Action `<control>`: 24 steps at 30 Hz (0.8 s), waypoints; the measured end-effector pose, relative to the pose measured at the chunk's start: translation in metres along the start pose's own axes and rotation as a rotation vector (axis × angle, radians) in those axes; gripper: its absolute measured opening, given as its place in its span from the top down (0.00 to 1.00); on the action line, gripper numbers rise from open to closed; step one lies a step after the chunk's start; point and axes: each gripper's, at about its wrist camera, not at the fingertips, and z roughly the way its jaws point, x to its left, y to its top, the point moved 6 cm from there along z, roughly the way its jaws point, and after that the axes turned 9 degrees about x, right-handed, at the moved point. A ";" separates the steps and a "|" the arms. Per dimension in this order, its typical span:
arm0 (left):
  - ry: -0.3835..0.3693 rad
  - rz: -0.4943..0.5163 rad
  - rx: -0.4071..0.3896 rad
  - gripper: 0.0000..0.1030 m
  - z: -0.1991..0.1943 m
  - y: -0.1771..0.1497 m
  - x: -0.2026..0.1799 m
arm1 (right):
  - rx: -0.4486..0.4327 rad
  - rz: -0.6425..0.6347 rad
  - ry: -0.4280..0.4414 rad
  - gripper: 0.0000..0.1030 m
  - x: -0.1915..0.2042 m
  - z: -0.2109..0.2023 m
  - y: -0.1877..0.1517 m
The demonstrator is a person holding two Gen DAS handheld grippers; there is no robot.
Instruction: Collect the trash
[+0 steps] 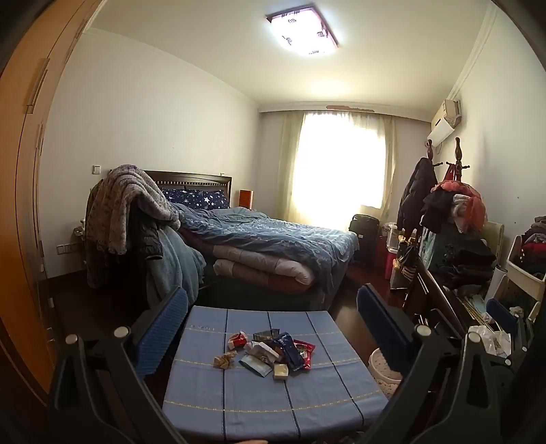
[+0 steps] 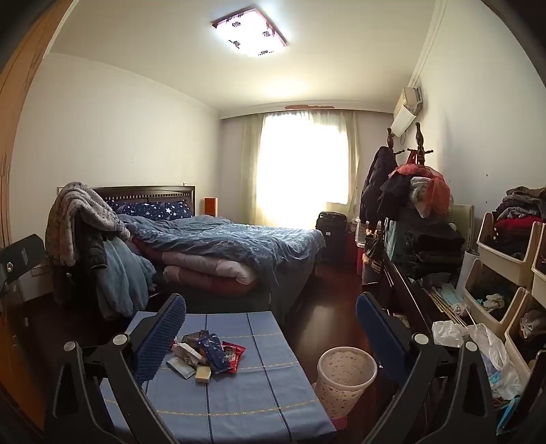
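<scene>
Wrappers (image 2: 208,355) partly hidden behind right gripper's (image 2: 269,341) left finger.

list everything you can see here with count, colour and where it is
table: one, blue striped cloth, front centre
wrappers: a pile, exact count unclear; red, dark blue, silver, gold; middle of the table
bin: one, pale pink lattice, on the floor right of the table
bed: one, blue duvet over pink quilts, behind the table
pillow: starry dark blue, at the headboard
blanket: one, grey, draped left of the bed
window: one, bright, cream curtains, far wall
ceiling lamp: one, square, lit
coat rack: dark wood, clothes piled, right wall
storage bins: cream, stacked, far right
left gripper: blue pads, open, empty
right gripper: blue pads, open, empty
</scene>
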 end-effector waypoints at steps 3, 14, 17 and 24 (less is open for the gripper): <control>0.005 0.002 -0.001 0.03 0.001 0.001 0.000 | 0.001 0.004 0.004 0.03 0.000 0.001 0.000; -0.002 0.003 -0.013 0.03 0.000 -0.001 -0.003 | 0.004 -0.005 0.015 0.03 0.008 0.003 -0.009; 0.001 0.004 -0.012 0.03 0.000 -0.001 -0.005 | 0.015 -0.013 0.024 0.03 0.006 0.007 -0.006; 0.002 0.004 -0.009 0.03 0.001 -0.004 -0.009 | 0.030 -0.015 0.034 0.03 0.004 0.010 -0.009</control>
